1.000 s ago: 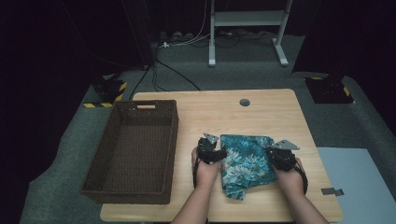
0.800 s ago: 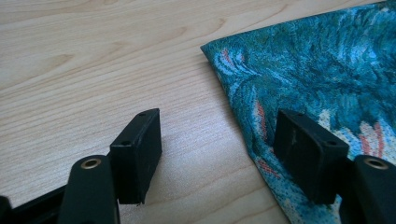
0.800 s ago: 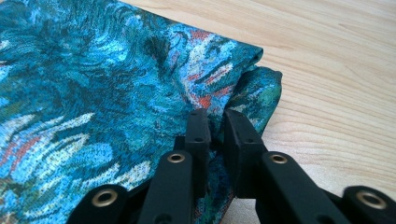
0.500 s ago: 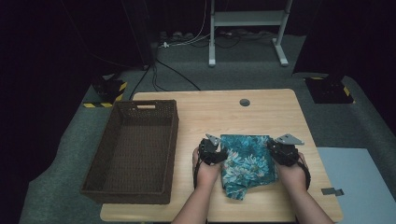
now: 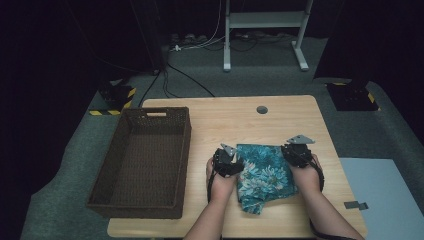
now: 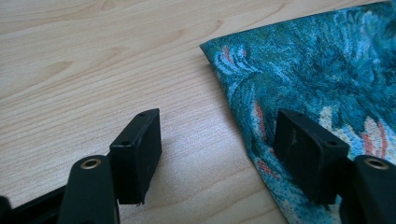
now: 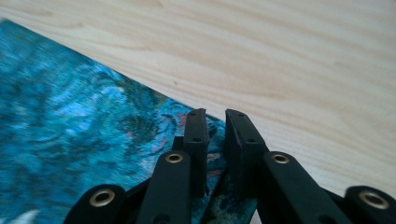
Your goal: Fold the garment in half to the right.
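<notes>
A teal cloth [image 5: 262, 175] with a flower print lies folded on the wooden table [image 5: 225, 120], near its front edge. My left gripper [image 5: 227, 162] sits at the cloth's left edge. In the left gripper view it [image 6: 224, 135] stands open, one jaw on bare wood and the other resting on the cloth [image 6: 317, 70]. My right gripper [image 5: 298, 152] is at the cloth's far right corner. In the right gripper view it [image 7: 216, 116] has its jaws almost together, with the cloth [image 7: 70, 116] edge pinched between them.
A brown woven basket [image 5: 150, 112] stands on the left part of the table. A round cable hole [image 5: 261, 109] is near the far edge. Bare wood lies beyond the cloth. A pale panel [image 5: 385, 190] lies on the floor at the right.
Both hands have barely shifted. The right gripper has crept a little farther along the cloth's right edge toward its far corner. The cloth lies as before.
</notes>
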